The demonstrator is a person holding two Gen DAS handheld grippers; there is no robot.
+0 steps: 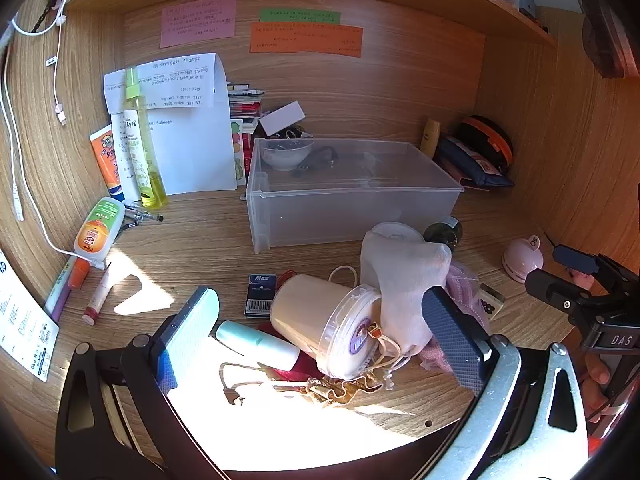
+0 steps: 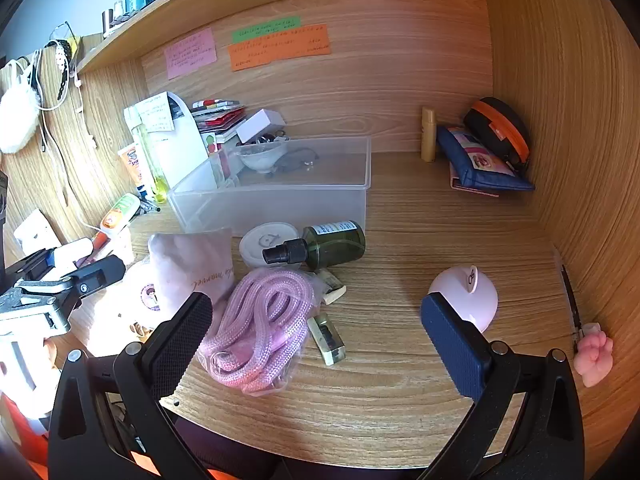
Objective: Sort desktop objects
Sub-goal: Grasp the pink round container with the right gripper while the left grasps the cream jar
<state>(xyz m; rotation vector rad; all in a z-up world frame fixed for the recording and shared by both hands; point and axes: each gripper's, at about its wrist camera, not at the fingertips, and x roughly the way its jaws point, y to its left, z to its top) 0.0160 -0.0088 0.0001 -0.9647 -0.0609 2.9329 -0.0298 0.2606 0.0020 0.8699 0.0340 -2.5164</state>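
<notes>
Two grippers hang over a cluttered desk, both spread wide and holding nothing. The clear plastic bin at the back of the desk is the likely place for the loose things; only a small white bowl and some dark bits show through it at its far left corner, so most of the sorting seems undone.

Just in front of the bin lie a round white lid and a green spray bottle on its side. Nearer than those, a bagged coil of pink rope lies right beside the left finger of the right gripper, not between the fingers. A pink dome sits in front of the bin's right end, partly behind that gripper's right finger.

The left gripper straddles a tipped cream tub with a clear lid, its fingers apart from it. A white cloth pouch leans over the tub, probably dropped there. That tub looks like the next pick.
</notes>
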